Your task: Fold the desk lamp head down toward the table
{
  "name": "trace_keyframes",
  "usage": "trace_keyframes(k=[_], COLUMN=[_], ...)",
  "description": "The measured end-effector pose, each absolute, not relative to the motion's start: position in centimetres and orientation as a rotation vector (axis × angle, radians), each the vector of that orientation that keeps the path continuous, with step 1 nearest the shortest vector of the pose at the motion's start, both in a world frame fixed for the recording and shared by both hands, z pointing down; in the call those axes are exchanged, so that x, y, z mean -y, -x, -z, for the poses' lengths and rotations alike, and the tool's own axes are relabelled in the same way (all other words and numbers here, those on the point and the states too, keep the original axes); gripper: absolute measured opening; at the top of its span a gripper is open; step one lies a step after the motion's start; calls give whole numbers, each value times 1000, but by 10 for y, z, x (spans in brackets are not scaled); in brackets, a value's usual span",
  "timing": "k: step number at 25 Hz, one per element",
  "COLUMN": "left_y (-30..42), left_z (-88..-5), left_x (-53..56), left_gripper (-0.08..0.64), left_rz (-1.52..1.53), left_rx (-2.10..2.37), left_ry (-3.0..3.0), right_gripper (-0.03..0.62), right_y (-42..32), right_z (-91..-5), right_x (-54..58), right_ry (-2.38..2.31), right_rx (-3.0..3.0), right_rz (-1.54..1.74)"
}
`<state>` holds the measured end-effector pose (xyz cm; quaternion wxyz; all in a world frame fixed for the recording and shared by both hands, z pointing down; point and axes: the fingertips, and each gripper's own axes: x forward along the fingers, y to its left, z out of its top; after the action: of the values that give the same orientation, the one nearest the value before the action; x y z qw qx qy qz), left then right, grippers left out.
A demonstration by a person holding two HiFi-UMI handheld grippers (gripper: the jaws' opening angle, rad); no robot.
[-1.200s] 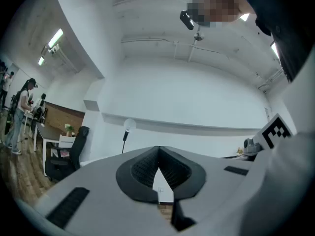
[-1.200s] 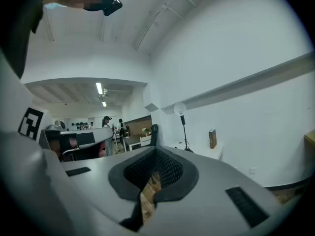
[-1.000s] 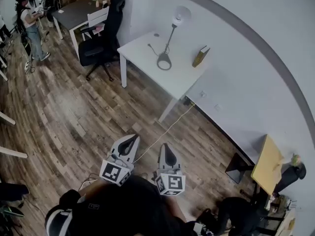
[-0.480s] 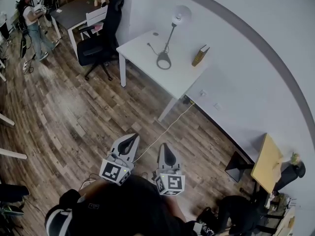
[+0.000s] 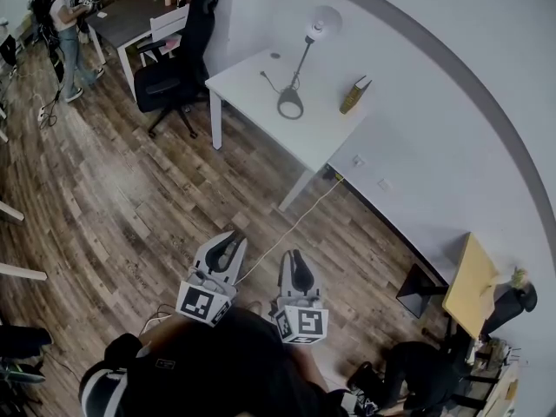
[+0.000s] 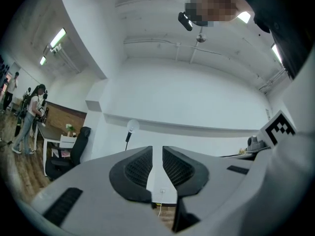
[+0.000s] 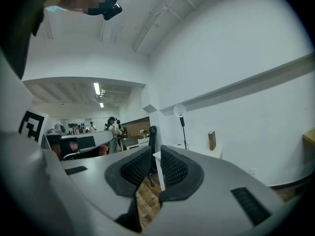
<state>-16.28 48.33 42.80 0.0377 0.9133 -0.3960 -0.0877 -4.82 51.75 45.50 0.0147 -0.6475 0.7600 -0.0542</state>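
We see lamp (image 5: 301,62) upright on far tabletop (image 5: 252,89), head (image 5: 323,22) raised, well apart from our tongs. Left tongs (image 5: 229,246) and right tongs (image 5: 297,268) near us over floor (image 5: 156,198), jaws just opening, slightly parted, nothing between.

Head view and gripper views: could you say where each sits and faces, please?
Head view: on the person's head, steeply down at table and desk lamp; left gripper and right gripper show.
Left gripper view: on that gripper, facing the lamp; its empty fingers, just opening, show.
Right gripper view: likewise.
All share the lamp.
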Motion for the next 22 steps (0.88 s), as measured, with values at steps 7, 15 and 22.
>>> trace_keyframes(k=[7,15,22], left_y=[176,208,228], left_z=[-434,-440,-451], left_x=[-474,-461,-441], left_gripper=[129,130,132], left_rz=[254,247,227], left_rx=[1207,1203,1190], left_ry=[-2784,-2778,-2784], right_gripper=[123,132,132], right_y=[55,78,98], right_z=[-456,-460,-466], right_x=[-509,-496,-474], right_ry=[2035,2071,2097], right_rx=[-2365,-2347,-2325], right_rz=[176,190,193])
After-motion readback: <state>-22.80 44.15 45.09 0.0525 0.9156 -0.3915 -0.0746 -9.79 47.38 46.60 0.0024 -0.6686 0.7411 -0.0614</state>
